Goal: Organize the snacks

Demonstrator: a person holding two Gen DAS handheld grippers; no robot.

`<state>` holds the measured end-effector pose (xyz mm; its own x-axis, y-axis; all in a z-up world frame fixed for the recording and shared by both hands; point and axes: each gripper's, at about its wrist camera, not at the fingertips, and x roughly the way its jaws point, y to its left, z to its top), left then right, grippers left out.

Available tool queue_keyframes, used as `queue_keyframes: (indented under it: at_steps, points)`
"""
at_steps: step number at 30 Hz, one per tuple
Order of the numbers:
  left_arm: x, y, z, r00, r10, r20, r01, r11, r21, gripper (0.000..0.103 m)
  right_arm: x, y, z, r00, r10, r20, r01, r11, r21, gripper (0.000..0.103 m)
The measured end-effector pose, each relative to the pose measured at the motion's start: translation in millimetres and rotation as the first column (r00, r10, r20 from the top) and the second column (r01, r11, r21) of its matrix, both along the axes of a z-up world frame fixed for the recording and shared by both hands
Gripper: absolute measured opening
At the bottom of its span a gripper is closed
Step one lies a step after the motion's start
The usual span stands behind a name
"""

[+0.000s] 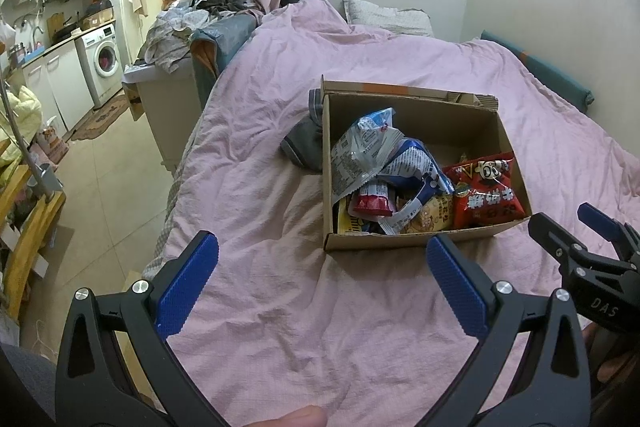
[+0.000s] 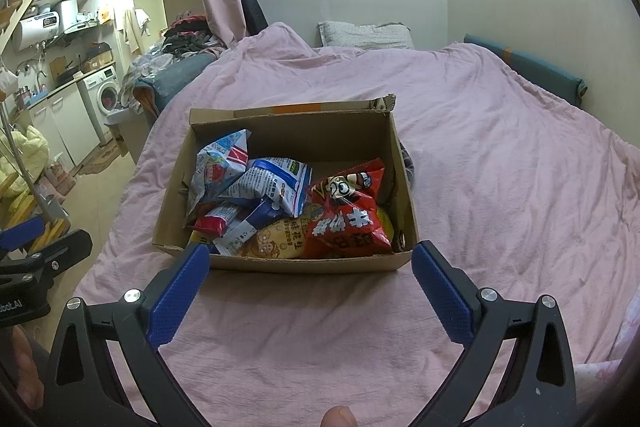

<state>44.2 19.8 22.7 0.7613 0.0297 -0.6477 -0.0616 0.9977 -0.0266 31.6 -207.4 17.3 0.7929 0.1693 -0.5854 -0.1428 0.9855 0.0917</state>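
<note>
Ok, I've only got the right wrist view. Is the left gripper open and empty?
Observer: Yes, the left gripper is open, with nothing between its fingers.
Operator: Where is it aimed?
Observer: Toward the near left corner of the cardboard box, short of it, over the pink bedcover.
Operator: Anything left of the box?
Observer: A grey cloth lies by its left wall.

Pink bed (image 2: 480, 155) — cardboard box (image 2: 288, 263), pillow (image 2: 364, 33)
</note>
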Motion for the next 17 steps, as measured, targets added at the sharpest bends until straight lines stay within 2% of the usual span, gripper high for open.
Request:
queue_keyframes:
  at_steps: [17]
  points:
    - [0.0, 0.8, -3.2, 1.000, 0.005, -0.009, -0.005, 1.000, -0.007, 0.103, 0.4, -0.1, -0.5, 1.000, 0.005, -0.002, -0.005, 1.000, 0.006, 0.103]
